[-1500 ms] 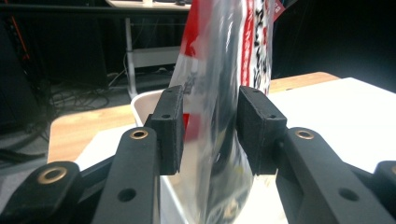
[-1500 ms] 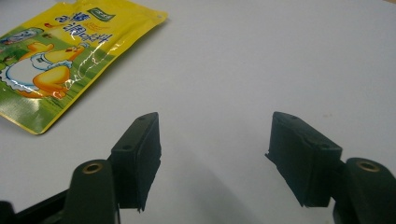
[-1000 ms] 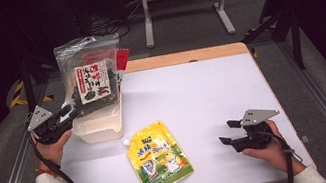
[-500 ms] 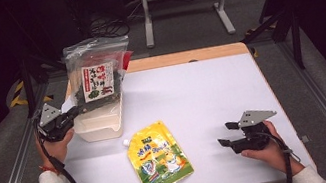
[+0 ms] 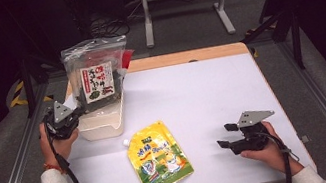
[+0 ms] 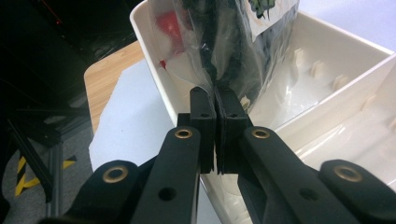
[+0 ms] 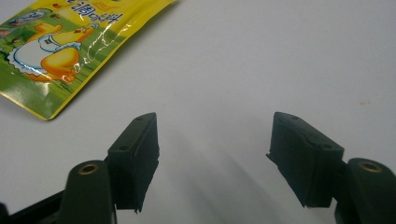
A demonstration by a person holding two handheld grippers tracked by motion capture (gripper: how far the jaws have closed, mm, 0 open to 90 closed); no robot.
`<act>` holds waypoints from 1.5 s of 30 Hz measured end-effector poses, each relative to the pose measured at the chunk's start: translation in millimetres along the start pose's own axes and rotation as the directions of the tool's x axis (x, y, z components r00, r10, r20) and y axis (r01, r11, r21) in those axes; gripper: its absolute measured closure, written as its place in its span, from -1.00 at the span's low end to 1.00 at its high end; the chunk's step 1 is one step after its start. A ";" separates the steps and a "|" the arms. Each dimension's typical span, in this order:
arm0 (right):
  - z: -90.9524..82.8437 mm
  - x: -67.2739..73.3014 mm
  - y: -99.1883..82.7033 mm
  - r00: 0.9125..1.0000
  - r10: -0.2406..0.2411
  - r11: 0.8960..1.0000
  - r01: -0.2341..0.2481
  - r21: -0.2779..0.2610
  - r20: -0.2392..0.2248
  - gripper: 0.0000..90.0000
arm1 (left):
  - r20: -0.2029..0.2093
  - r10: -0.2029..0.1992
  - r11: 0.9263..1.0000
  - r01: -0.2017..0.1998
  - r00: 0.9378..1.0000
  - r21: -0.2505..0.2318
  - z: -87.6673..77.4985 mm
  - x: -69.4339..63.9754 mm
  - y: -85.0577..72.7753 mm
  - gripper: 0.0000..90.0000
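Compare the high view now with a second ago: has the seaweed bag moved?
Yes. The seaweed bag, pinched by the left gripper, now stands upright in the white bin, farther toward the table's back edge.

The left tongs (image 5: 74, 116) sat at the tabletop's (image 5: 202, 94) left edge, their jaws having just closed tight on a thin plastic edge (pads (image 6: 201, 112) nearly meeting). The right tongs (image 5: 224, 136) rested low near the right front corner, jaws wide apart, pointing left, gripping nothing.
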State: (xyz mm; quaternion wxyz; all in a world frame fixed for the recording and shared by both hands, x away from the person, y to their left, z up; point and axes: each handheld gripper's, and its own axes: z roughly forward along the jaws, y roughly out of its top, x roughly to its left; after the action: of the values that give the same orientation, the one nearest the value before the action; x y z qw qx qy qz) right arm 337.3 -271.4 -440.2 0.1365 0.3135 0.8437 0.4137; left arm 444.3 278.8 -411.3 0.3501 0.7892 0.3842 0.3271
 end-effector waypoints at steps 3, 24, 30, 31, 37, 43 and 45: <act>0.0 -0.8 -0.1 1.000 0.000 1.000 0.000 0.002 0.004 -0.29 | 0.017 -0.043 0.998 0.044 0.999 -0.051 -3.6 3.9 -1.7 0.92; 0.4 -2.1 -0.9 1.000 0.013 1.000 -0.013 0.002 0.001 -0.30 | 0.107 -0.193 0.961 0.210 0.975 -0.182 -5.2 17.2 10.6 -0.11; 0.7 -2.6 -1.5 1.000 0.016 1.000 -0.016 -0.001 -0.005 -0.31 | 0.111 -0.176 0.962 0.195 0.978 -0.194 2.3 16.1 24.4 -0.15; 0.5 -2.4 -1.7 1.000 0.015 1.000 -0.015 -0.006 0.004 -0.30 | 0.097 -0.168 0.964 0.184 0.981 -0.190 3.2 15.5 27.2 -0.11; -0.9 -2.3 -1.9 1.000 0.015 1.000 -0.015 -0.015 -0.005 -0.31 | 0.144 -0.134 0.970 0.160 0.980 -0.185 6.8 14.4 35.3 0.48; -0.5 -2.0 -1.9 1.000 0.014 1.000 -0.014 -0.012 -0.011 -0.31 | 0.157 -0.149 0.969 0.175 0.976 -0.171 6.7 17.3 30.5 0.54; 0.6 -1.4 -2.1 1.000 0.015 1.000 -0.015 -0.006 -0.018 -0.31 | 0.162 -0.152 0.969 0.180 0.975 -0.171 7.7 19.0 27.4 0.56</act>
State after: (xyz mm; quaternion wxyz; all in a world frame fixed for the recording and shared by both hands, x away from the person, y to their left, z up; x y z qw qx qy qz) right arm 337.8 -272.9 -442.2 0.1270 0.3157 0.8413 0.4200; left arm 470.0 279.7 -388.7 0.4753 0.7404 0.3902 0.2716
